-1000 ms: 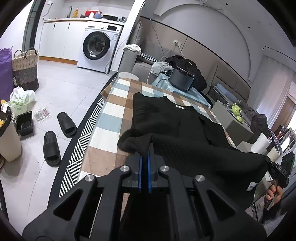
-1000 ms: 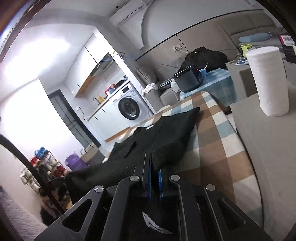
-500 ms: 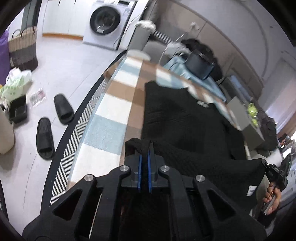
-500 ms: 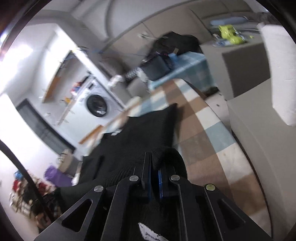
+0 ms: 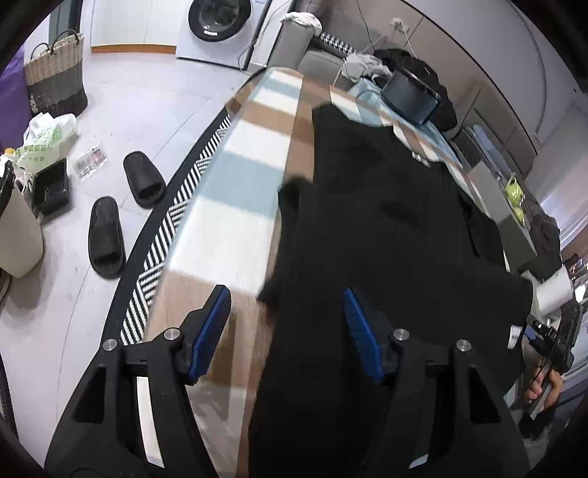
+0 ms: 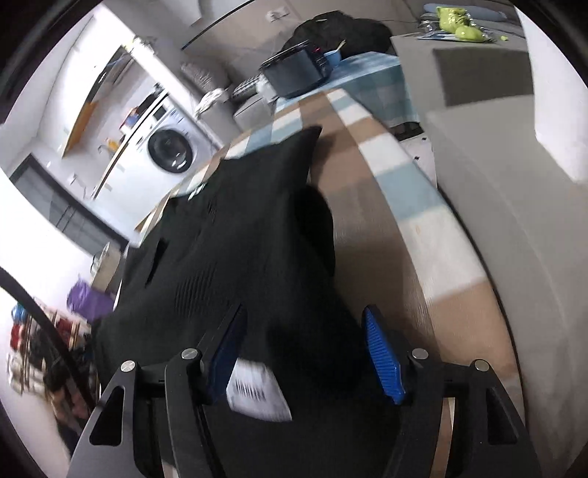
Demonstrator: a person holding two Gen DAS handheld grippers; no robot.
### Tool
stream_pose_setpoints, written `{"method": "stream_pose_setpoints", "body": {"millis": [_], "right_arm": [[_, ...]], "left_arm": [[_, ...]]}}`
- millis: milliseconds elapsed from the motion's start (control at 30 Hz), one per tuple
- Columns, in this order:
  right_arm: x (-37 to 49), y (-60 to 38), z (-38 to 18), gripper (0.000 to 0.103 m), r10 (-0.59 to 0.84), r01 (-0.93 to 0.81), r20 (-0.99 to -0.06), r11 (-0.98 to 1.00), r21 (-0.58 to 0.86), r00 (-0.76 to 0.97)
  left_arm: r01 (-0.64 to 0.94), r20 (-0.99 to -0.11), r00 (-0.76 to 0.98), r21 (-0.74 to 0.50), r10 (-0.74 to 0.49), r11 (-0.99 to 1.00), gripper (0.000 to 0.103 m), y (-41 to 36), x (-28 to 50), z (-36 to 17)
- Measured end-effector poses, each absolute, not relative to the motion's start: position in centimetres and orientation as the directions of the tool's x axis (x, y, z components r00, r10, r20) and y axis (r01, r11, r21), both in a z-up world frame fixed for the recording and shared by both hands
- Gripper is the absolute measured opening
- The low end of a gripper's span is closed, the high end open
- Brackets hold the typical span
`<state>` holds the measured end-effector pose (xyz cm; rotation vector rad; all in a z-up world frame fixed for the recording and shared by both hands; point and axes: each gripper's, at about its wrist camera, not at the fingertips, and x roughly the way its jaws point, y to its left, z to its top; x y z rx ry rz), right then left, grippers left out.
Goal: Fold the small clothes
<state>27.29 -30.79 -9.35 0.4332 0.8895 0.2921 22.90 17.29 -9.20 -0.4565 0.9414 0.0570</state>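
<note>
The left gripper (image 5: 284,320) and right gripper (image 6: 303,347) are spread wide, nothing gripped; the black garment (image 5: 386,228) is draped ahead of both.

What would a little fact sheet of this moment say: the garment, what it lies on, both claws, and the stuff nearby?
garment: black knit top, spread lengthwise
surface: checked cloth in brown, blue and white
left gripper: open, over the garment's near edge
right gripper: open, white label between its fingers
floor: two black slippers, woven basket
background: washing machine
</note>
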Motion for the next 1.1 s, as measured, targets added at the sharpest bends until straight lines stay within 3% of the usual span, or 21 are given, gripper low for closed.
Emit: {"method": "stream_pose_setpoints", "body": {"millis": [100,133,167,267,367,567,667,733,767,833,1100], "right_arm": [[26.2,-30.4,-9.1,0.066,0.443,-0.116,-0.652,0.869,0.482,0.615],[26.1,-30.1,-9.0,0.065,0.445,-0.128,-0.644,0.869,0.478,0.622],[26.1,-29.8,-8.8,0.064,0.447,-0.142,-0.636,0.871,0.471,0.629],[25.9,-29.2,-8.1,0.060,0.463,-0.172,-0.621,0.866,0.470,0.632],[25.1,-28.9,-7.6,0.060,0.515,-0.235,-0.582,0.840,0.489,0.629],[25.2,-28.8,-8.3,0.060,0.500,-0.218,-0.608,0.851,0.478,0.616],[25.2,-28.8,-8.4,0.059,0.497,-0.220,-0.603,0.852,0.474,0.624],[25.3,-28.7,-8.3,0.040,0.486,-0.219,-0.594,0.858,0.465,0.641],[25.3,-28.6,-8.2,0.033,0.475,-0.212,-0.595,0.864,0.457,0.648],[25.4,-28.6,-8.3,0.007,0.453,-0.197,-0.599,0.874,0.444,0.660],[22.4,-30.4,-4.5,0.003,0.491,-0.270,-0.419,0.832,0.484,0.764]], "left_arm": [[-0.235,-0.776,0.617,-0.343,-0.133,0.910,0.058,16.3,22.2,-9.1],[-0.234,-0.775,0.620,-0.332,-0.123,0.914,0.053,16.0,22.1,-9.0],[-0.242,-0.776,0.623,-0.315,-0.102,0.918,0.039,15.7,21.9,-8.9],[-0.233,-0.757,0.646,-0.311,-0.092,0.921,0.025,15.4,21.0,-8.0],[-0.198,-0.737,0.664,-0.335,-0.125,0.921,0.024,15.1,20.1,-7.4],[-0.228,-0.798,0.593,-0.292,-0.106,0.929,0.024,14.8,20.3,-9.0],[-0.227,-0.790,0.604,-0.300,-0.107,0.927,0.021,14.7,20.1,-9.2],[-0.217,-0.768,0.630,-0.314,-0.113,0.924,0.008,14.8,19.9,-8.9],[-0.211,-0.758,0.643,-0.314,-0.110,0.925,0.005,14.8,19.9,-8.6],[-0.210,-0.733,0.673,-0.315,-0.097,0.925,0.005,14.8,19.5,-7.8],[-0.183,-0.619,0.779,-0.372,-0.096,0.910,0.003,16.3,18.2,-3.4]]}}
